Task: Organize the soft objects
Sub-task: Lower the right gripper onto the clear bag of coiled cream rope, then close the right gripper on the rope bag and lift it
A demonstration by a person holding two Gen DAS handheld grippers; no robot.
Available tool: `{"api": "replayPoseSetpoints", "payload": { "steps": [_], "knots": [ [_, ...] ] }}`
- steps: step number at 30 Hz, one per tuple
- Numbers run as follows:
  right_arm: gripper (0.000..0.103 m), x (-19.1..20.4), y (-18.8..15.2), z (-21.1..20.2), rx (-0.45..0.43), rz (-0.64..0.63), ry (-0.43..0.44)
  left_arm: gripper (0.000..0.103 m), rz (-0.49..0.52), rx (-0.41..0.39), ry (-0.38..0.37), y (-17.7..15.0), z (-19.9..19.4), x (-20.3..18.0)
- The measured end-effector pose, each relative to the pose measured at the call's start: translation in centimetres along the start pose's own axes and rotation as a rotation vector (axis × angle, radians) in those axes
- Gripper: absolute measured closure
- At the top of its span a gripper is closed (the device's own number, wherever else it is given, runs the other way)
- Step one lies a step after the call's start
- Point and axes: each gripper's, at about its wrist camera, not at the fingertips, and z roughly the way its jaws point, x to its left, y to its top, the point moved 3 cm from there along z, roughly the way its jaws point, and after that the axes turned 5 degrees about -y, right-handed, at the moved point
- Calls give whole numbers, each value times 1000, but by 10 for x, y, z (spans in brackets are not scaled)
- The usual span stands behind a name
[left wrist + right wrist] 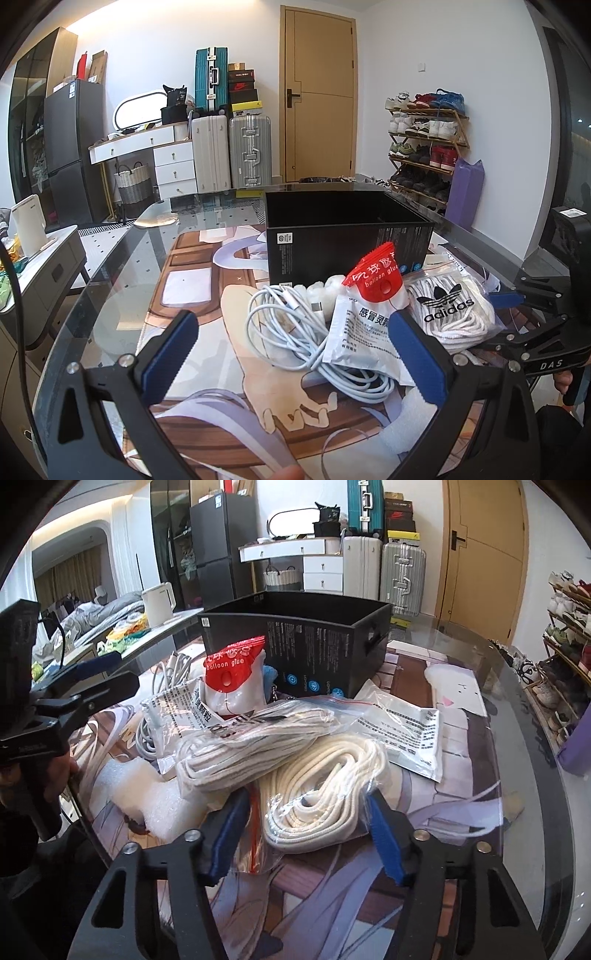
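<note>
Cream laces (317, 794) in clear crinkled bag, coiled, between right gripper (306, 834) fingers.

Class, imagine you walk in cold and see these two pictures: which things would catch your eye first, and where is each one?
Probably the red balloon glue packet, standing up at the top of the pile of soft things, right in front of the open black box. Next, the clear bag of white laces nearest the right gripper, whose blue pads flank it. An adidas-marked lace bag lies just beyond it.

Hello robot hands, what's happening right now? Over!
Left gripper open, holding nothing. Right gripper closed around bagged white laces. Black box open behind pile. Adidas lace bag overlaps the gripped one.
</note>
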Motion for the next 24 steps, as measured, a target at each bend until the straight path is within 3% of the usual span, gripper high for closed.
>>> {"api": "replayPoseSetpoints", "payload": {
  "steps": [2,5,8,11,12,14,15,16,24],
  "knots": [
    [43,-3,-3,-6,-20,11,-4,0,-1,-1,3,0,0,0],
    [54,-9,-5,-18,-60,40,-12,0,-1,1,1,-1,-1,0],
    [55,-16,-7,-27,-90,75,-10,0,2,2,0,-1,0,0],
    [55,-18,-11,-28,-66,74,-7,0,11,2,3,-1,-2,0],
    [53,-19,-12,-28,-63,76,2,0,11,3,1,-1,-2,0],
    [38,-17,-13,-30,-58,72,18,0,16,2,4,-2,-3,-2],
    [22,-16,-11,-29,-59,65,17,0,17,1,4,-2,-4,-1],
    [14,-14,-11,-30,-58,52,14,0,17,3,3,-2,-4,-1],
    [8,-2,-5,-11,15,-49,-16,0,23,4,3,-1,-4,-3]
  ]
}}
